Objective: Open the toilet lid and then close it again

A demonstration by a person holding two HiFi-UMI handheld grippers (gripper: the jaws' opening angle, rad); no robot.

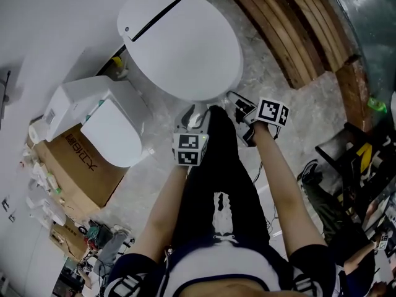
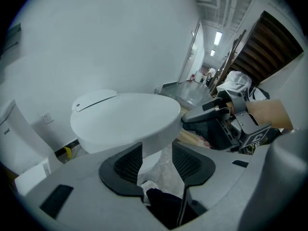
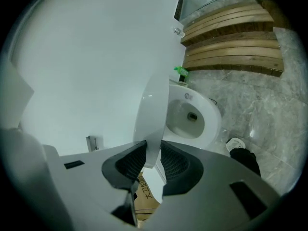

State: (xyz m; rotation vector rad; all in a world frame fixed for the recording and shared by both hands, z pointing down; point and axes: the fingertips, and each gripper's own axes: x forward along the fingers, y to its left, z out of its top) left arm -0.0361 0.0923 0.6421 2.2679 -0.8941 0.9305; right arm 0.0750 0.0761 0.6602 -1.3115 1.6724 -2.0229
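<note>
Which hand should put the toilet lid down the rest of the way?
Right. The right gripper pinches the front edge of the toilet lid, with the bowl showing underneath. The left gripper is open and empty, aimed below the lid's rim.

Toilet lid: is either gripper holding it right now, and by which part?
The right gripper clamps the toilet lid by its front rim. The left gripper is open and holds nothing.

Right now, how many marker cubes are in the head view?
2: one marker cube on the left gripper at centre, another on the right gripper to its right. No others show.
</note>
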